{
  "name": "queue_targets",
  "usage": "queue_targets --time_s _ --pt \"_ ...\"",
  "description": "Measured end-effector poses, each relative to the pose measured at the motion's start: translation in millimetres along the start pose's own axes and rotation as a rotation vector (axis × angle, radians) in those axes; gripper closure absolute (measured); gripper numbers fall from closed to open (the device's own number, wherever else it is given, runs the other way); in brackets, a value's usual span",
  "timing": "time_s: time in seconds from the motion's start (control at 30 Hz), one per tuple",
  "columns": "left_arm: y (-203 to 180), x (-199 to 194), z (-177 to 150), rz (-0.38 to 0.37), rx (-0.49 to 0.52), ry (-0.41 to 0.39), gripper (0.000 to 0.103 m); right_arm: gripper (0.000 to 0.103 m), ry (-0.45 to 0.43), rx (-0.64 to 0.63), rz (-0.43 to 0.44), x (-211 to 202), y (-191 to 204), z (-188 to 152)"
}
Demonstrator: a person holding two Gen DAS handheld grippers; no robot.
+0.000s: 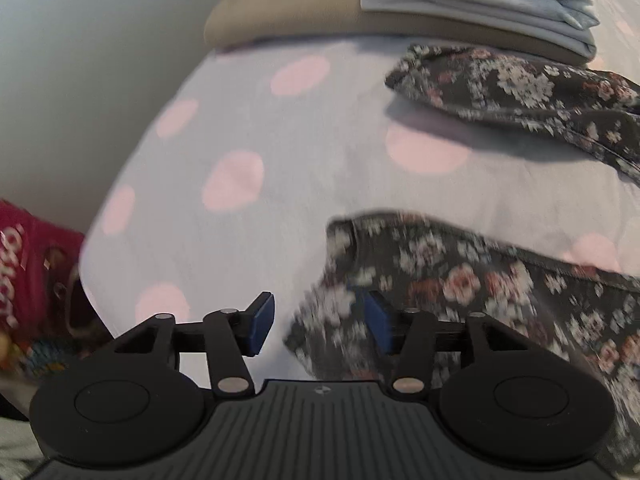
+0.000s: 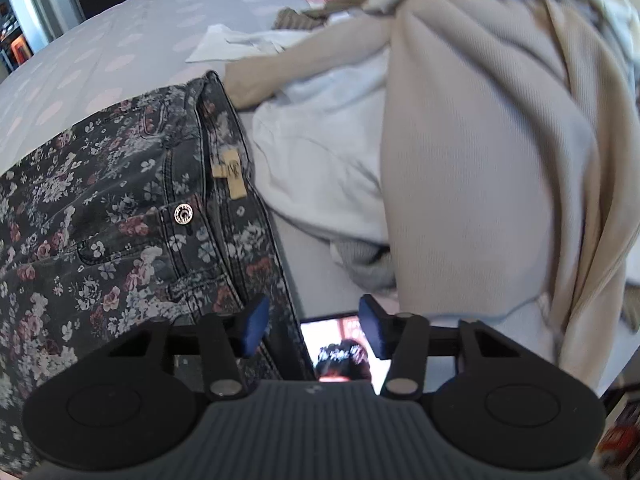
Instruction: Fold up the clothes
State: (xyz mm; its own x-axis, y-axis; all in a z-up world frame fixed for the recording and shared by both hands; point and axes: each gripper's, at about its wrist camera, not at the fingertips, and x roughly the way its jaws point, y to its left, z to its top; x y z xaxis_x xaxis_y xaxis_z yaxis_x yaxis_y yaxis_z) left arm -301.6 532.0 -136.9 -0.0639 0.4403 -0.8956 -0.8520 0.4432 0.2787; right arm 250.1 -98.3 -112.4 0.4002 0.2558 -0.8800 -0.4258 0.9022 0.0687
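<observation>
Two cameras look down on a bed whose pale sheet point(image 1: 304, 168) carries pink dots; across it lie the dark floral jeans point(image 2: 120, 208), the garment being folded, with the waistband, a metal button point(image 2: 183, 214) and a tan label point(image 2: 231, 176) showing in the right wrist view, and a hem end and a further leg spread across the right side of the left wrist view; just beside the waistband sits a heap of unfolded clothes, foremost a beige top point(image 2: 480, 160) draped over a white garment point(image 2: 320, 152); at the far edge in the left wrist view a folded pale blue stack point(image 1: 476, 4) rests on a tan folded piece point(image 1: 288, 12); a lit phone screen point(image 2: 344, 352) lies beneath the right gripper point(image 2: 316, 330), whose jaws stand apart, pressing nothing, the waistband edge running between them; the left gripper point(image 1: 320, 326) also stands apart, its blue pads point(image 1: 262, 322) clear of the blurred hem beside them.
</observation>
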Motion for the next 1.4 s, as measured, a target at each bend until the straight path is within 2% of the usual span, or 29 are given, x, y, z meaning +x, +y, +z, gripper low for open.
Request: queue_targets --time_s 0.17,0.3,0.37,0.43,0.47,0.5,0.53,0.57,0.6,0.63,0.67,0.73,0.8,0.87,0.97,1.07,1.1,1.2,1.3,1.4 --pt "3.3 3.0 -10.9 -0.018 0.014 0.057 0.049 0.054 0.048 0.040 0.038 -3.3 -5.1 -8.0" --pt "1.5 8.5 -12.4 -0.043 0.004 0.093 0.049 0.060 0.107 0.054 0.068 -1.9 -5.3 -19.7" --pt "-1.9 9.9 -13.0 -0.053 0.012 0.104 0.049 0.061 0.118 0.037 0.062 -0.8 -2.3 -23.4" --pt "-6.5 11.0 -14.5 -0.066 0.029 0.115 0.053 0.067 0.130 0.025 0.050 1.5 -0.4 -25.2" --pt "-9.0 11.4 -15.4 -0.074 0.039 0.119 0.060 0.068 0.134 0.020 0.044 2.1 0.7 -25.7" --pt "-11.7 11.3 -16.1 -0.081 0.048 0.121 0.072 0.072 0.136 0.015 0.037 2.4 1.7 -26.1" --pt "-14.9 9.5 -16.1 -0.088 0.057 0.114 0.080 0.080 0.135 0.005 0.027 2.0 3.4 -26.2" --pt "-18.1 7.5 -16.1 -0.098 0.067 0.109 0.092 0.081 0.129 -0.005 0.021 0.7 5.4 -25.9" --pt "-21.0 5.5 -16.5 -0.109 0.076 0.107 0.099 0.089 0.118 -0.014 0.017 -1.5 7.6 -25.6" --pt "-23.9 3.2 -16.8 -0.116 0.087 0.103 0.100 0.101 0.098 -0.029 0.004 -4.8 9.7 -25.2" --pt "-26.6 0.1 -16.9 -0.108 0.099 0.095 0.103 0.101 0.076 -0.046 -0.007 -8.3 12.0 -24.5" --pt "-29.7 -7.8 -16.4 -0.066 0.118 0.063 0.103 0.101 0.039 -0.061 -0.006 -16.1 15.1 -24.9" --pt "-29.1 -13.5 -16.0 0.005 0.129 0.035 0.103 0.101 0.015 -0.105 -0.050 -20.6 19.5 -26.4" --pt "-23.5 -11.7 -16.0 0.049 0.124 0.044 0.103 0.101 0.022 -0.133 -0.079 -18.4 21.2 -27.4" --pt "-11.9 -13.0 -16.3 0.047 0.093 0.047 0.103 0.101 0.031 -0.158 -0.115 -14.6 21.6 -26.7" --pt "-9.8 -24.8 -19.7 0.034 0.126 -0.015 0.103 0.102 -0.037 -0.283 -0.262 -20.2 33.1 -28.6" --pt "-11.3 -31.4 -21.2 0.010 0.144 -0.048 0.103 0.097 -0.070 -0.324 -0.276 -23.3 37.4 -29.5" --pt "-22.1 -51.6 -22.8 -0.075 0.231 -0.158 0.097 0.096 -0.149 -0.390 -0.183 -34.6 48.5 -33.5" --pt "-43.0 -69.0 -31.6 -0.140 0.369 -0.263 0.088 0.096 -0.211 -0.528 -0.124 -39.7 70.2 -45.8" --pt "-74.1 -83.2 -48.5 -0.165 0.534 -0.312 0.083 0.096 -0.265 -0.691 -0.086 -44.6 93.7 -63.9"
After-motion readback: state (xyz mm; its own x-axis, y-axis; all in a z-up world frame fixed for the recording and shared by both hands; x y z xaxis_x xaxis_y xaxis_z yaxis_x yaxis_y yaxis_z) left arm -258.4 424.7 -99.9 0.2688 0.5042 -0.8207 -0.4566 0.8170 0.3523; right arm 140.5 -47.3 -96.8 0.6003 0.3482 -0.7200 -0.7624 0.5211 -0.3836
